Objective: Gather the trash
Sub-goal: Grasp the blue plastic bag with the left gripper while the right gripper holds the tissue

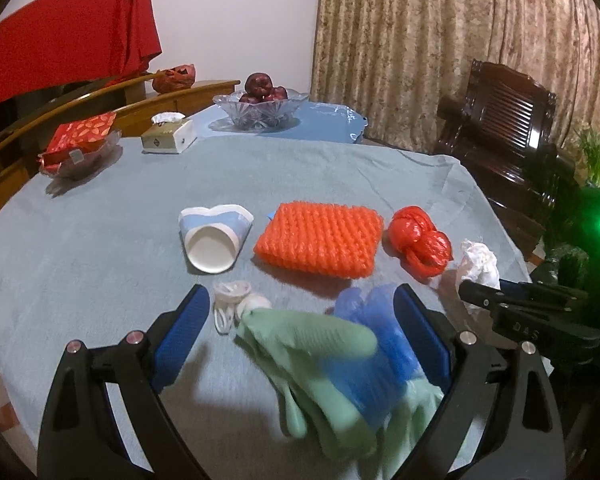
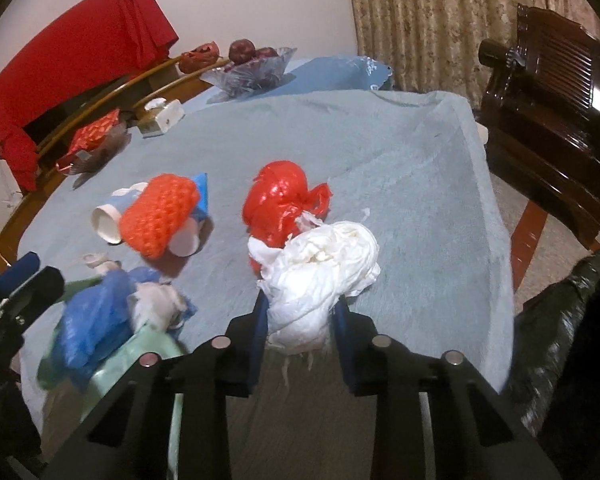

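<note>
The tissue wad [image 2: 320,276] sits pinched between the blue pads of the right tool [image 2: 300,312], lifted a little off the blue cloth near the counter's right front, with the red bag [image 2: 278,208] just behind it and seemingly touching it. So the step in hand looks like the carry: one piece of trash is gripped and has to go to a bin. The dark bag [image 2: 560,344] at the lower right, past the counter's edge, is probably that bin, though its mouth does not show. The next move calls for a swing to the right over the cloth's edge [image 2: 496,280], keeping the loose tissue tails clear of the red bag so it is not dragged along. The left tool [image 1: 300,320] stands wide, its pads to either side of a green glove [image 1: 312,344] and a blue bag [image 1: 376,336] that hang or lie blurred close to the camera; whether it touches them I cannot tell. Further out wait the orange net [image 1: 320,240], a paper cup [image 1: 212,240] on its side and a small white scrap [image 1: 232,300], all well apart from the edges. The middle and far cloth is open room. At the far side stand a tissue box [image 1: 168,138] and a fruit bowl [image 1: 260,110]; a dark chair [image 2: 552,96] stands close beyond the right edge and narrows the path there.
</note>
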### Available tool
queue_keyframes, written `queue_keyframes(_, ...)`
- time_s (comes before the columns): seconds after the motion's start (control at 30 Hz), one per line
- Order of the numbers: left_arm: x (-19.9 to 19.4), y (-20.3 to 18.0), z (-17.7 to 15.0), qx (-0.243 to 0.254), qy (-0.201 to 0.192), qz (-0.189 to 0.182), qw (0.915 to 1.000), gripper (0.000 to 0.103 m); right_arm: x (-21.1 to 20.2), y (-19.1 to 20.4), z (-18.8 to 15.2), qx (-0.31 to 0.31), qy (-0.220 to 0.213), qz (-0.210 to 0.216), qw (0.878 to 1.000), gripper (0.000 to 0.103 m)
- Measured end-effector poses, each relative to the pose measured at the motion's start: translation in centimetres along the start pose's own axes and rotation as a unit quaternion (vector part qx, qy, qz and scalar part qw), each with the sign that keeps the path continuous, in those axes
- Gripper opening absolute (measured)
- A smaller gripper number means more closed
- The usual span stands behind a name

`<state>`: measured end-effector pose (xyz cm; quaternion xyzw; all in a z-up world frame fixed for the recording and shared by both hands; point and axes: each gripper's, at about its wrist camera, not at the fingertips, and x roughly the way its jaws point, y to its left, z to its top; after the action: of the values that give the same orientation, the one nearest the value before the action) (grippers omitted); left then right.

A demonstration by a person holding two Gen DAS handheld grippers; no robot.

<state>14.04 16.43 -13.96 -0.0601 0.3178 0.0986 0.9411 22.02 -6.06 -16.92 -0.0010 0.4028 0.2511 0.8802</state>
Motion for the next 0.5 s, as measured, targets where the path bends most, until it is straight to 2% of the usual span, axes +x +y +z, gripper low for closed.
queue_keyframes(0.3,-0.4,-2.1,-1.0,0.019,0.004,-0.021,0.9996,0.090,-2.0,-0.4,-1.6,0.011,0.004,-0.001,1.000,0.031)
queue_keyframes(0.37,-0.1,-2.5,-1.0,0.023,0.005,-0.021,0.9995,0.082,-2.2,-0.5,-1.6,0.012,0.003,-0.001,1.000,0.031)
queue_keyframes(0.5,0.7,-3.2,-0.9,0.029,0.018,-0.027,0.9991,0.074,-2.5,-0.9,-1.5,0.012,0.000,0.000,1.000,0.031)
